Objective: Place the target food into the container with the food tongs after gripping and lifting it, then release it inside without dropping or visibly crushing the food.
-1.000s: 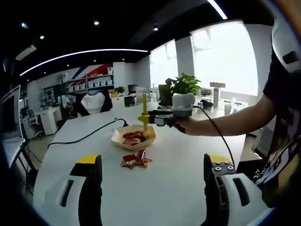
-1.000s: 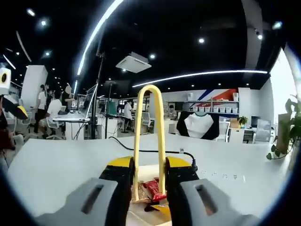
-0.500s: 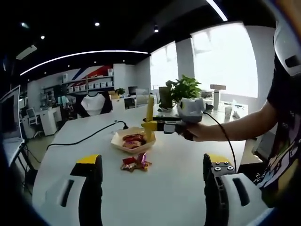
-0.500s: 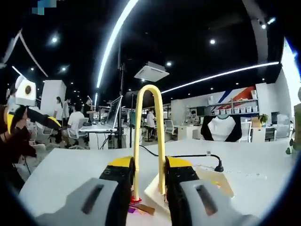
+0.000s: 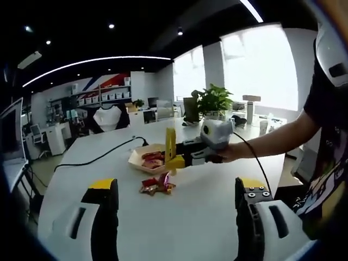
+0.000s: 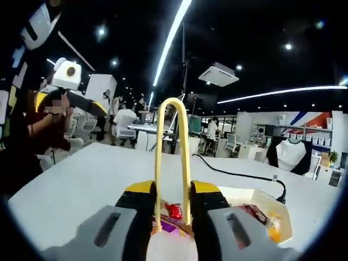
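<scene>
Looking across the big white table (image 5: 196, 217), the biggest worry was a drop. The right gripper (image 6: 172, 215) was squeezed tight on the yellow food tongs (image 6: 172, 157), and the tong tips reached down to a little pile of wrapped snacks (image 5: 157, 185) lying on the table just beside the container. In my view the wrappers looked shiny and slippery, so a snack could slide out of the tips while going up and across. A squeeze that was too hard could squash the food instead. The pile was packed close together, so the tips could also catch two snacks, or just a bit of wrapper, and one could fall off.

The left gripper (image 5: 174, 217) hung above the near part of the table with its jaws wide apart and nothing in them.

The container (image 6: 255, 204) was a low, pale tray standing on the table just past the pile. It was near the black cable (image 5: 98, 157), so a wide swing could bump the tray.

Inside the tray lay a few red-wrapped snacks (image 5: 153, 158) and something orange (image 6: 273, 220) near one corner. I could not tell if the tips had hold of a snack yet.
</scene>
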The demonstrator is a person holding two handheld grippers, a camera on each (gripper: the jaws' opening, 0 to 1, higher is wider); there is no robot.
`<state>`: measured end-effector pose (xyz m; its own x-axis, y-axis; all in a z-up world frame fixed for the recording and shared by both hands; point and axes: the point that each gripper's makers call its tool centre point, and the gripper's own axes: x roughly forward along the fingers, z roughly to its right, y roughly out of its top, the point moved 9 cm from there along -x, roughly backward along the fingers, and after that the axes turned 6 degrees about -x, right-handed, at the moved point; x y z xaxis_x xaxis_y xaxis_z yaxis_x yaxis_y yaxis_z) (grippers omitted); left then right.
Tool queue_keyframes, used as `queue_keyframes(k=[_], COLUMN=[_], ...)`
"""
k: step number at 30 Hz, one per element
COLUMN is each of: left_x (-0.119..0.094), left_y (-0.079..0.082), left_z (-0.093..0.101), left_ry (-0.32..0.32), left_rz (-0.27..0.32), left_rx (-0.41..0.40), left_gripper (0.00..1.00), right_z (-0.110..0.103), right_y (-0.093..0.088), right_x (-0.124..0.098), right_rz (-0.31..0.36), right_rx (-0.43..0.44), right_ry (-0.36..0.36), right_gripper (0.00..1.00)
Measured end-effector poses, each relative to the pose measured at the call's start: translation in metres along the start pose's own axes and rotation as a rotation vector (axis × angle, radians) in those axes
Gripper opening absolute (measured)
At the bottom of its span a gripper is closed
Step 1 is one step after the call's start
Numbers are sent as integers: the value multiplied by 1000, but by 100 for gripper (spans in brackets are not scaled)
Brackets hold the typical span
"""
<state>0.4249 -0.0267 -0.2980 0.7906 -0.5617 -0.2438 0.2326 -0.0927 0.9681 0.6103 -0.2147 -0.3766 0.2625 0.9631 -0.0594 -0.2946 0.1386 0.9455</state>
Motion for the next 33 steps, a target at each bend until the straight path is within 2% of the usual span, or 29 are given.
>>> queue_keyframes(k=[2, 7, 11, 13, 18, 30, 33], left_x=[-1, -2, -1, -1, 0, 1, 0], left_y=[0, -1, -1, -1, -1, -2, -1], left_z=[-1, -4, -4, -4, -4, -2, -2], left_ry=[5, 14, 17, 16, 19, 17, 16], left_rz=[-2, -9, -11, -12, -18, -21, -18], left_rx=[-2, 0, 0, 1, 2, 3, 4], left_gripper=[94, 94, 94, 94, 94, 94, 94], right_z=[0, 3, 5, 5, 7, 4, 2], right_y=[-5, -9, -17, -22, -23, -16, -16], right_x=[2, 3, 0, -1, -3, -18, -23], right_rz=[-29, -39, -45, -74, -76, -81, -100], right_rx=[0, -18, 18, 5, 18, 45, 54], right_ry=[21, 24, 43, 43, 42, 44, 37], right_gripper=[21, 20, 19, 18, 13, 12, 11])
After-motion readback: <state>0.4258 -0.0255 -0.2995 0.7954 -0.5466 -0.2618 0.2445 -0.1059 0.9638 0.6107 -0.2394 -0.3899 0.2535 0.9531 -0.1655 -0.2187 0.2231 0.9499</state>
